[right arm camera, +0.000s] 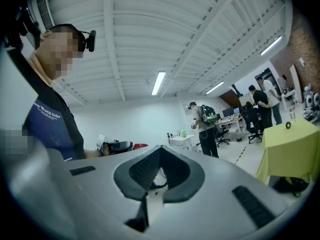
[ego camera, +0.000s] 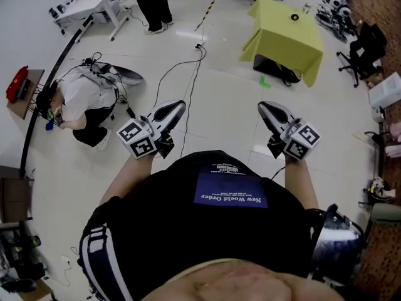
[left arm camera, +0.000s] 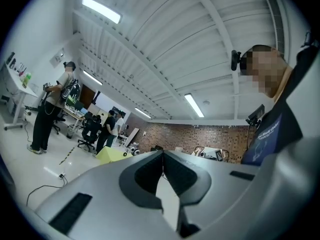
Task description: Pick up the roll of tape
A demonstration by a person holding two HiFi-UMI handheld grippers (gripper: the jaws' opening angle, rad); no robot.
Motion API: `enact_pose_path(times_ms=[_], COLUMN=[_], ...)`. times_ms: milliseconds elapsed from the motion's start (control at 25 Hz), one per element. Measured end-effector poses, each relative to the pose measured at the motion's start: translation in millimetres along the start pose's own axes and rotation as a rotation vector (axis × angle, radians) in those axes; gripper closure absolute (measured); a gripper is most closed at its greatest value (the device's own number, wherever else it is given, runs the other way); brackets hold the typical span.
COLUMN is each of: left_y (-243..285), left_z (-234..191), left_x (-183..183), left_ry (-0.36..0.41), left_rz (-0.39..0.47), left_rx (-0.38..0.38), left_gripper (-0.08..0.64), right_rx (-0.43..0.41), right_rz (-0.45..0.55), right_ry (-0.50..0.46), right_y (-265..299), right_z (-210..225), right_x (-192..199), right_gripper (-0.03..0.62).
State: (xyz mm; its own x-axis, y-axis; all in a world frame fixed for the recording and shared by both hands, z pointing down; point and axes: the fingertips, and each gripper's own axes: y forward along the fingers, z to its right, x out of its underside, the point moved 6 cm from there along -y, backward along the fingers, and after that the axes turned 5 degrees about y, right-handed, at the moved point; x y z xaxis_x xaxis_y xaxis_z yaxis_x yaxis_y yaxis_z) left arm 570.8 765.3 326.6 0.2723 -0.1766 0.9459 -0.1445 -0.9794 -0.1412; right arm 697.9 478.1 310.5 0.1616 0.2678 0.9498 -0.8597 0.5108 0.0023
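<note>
The roll of tape (ego camera: pixel 294 17) is a small dark ring lying on a table draped in a yellow-green cloth (ego camera: pixel 282 42), far ahead across the white floor. In the right gripper view the tape (right arm camera: pixel 288 125) shows on the same table (right arm camera: pixel 292 151) at the right edge. The left gripper view shows only a corner of that table (left arm camera: pixel 112 155). I hold both grippers out level in front of my chest, well short of the table. My left gripper (ego camera: pixel 180 104) (left arm camera: pixel 162 154) is shut on nothing. My right gripper (ego camera: pixel 263 106) (right arm camera: pixel 159 149) is likewise shut and holds nothing.
A person crouches on the floor at the left (ego camera: pixel 84 99) amid cables. A black cable (ego camera: pixel 188 86) runs across the floor between me and the table. A black bag (ego camera: pixel 276 68) lies under the table. An office chair (ego camera: pixel 363 49) and clutter line the right side.
</note>
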Motion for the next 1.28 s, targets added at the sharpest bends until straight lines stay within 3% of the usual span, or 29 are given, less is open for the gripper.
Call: enact_pose_path(times_ms=[240, 400, 760, 1000, 1280], left_y=[2, -4, 0, 37, 117], left_z=[-71, -145, -297, -347, -384], left_x=[-6, -23, -72, -77, -77], left_ry=[-0.018, -0.006, -0.001, -0.019, -0.002], left_rz=[0.010, 0.021, -0.044, -0.048, -0.061], left_rx=[0.027, 0.063, 0.151, 0.201, 0.172], left_gripper=[0.554, 0.554, 0.554, 0.554, 0.554], right_rx=[0.018, 0.065, 0.151, 0.174, 0.129], right_rz=[-0.029, -0.017, 0.039, -0.018, -0.002], right_ry=[-0.008, -0.027, 0.020, 0.015, 0.045], right_y=[64, 128, 263, 300, 312], right_z=[25, 42, 86, 121, 217], right_x=[3, -3, -22, -20, -39], right_gripper=[0.606, 0.606, 0.606, 0.606, 0.606])
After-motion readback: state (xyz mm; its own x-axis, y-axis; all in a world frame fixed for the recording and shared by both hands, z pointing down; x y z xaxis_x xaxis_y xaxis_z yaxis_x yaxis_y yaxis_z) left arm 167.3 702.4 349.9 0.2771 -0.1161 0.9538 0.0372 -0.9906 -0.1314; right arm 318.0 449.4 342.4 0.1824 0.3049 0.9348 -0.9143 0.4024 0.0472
